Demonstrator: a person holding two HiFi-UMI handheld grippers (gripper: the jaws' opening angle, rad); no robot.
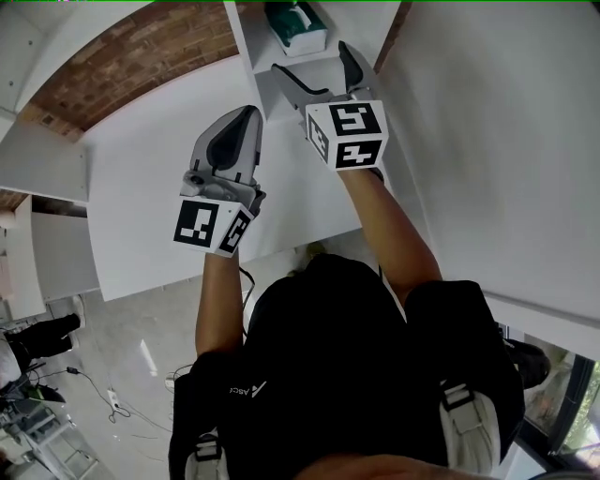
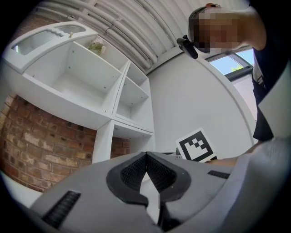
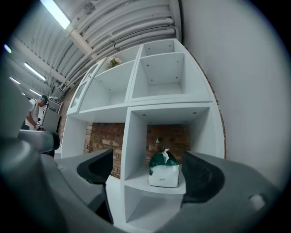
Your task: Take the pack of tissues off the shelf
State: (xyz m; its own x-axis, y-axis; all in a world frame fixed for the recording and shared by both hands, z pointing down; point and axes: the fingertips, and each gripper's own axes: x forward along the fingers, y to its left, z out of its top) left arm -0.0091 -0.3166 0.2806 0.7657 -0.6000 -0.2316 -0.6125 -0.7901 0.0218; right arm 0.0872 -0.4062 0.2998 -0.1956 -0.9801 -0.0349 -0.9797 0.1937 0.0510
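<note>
The pack of tissues (image 3: 164, 170), green on top and white below, stands upright in a middle cubby of the white shelf unit (image 3: 173, 107). In the head view the pack (image 1: 296, 23) sits on its shelf board (image 1: 246, 37) just beyond my right gripper (image 1: 317, 58). My right gripper (image 3: 148, 170) is open, its jaws spread wide on either side of the pack's cubby but short of it, with nothing between them. My left gripper (image 1: 230, 141) hangs lower and to the left, off the shelf. Its jaws (image 2: 145, 155) are shut on nothing.
A brick wall (image 3: 107, 136) shows behind the open cubbies. A plain white wall (image 1: 497, 141) runs along the right side of the shelf. A small plant (image 3: 113, 61) stands in an upper cubby. A person (image 3: 34, 113) stands far off at the left.
</note>
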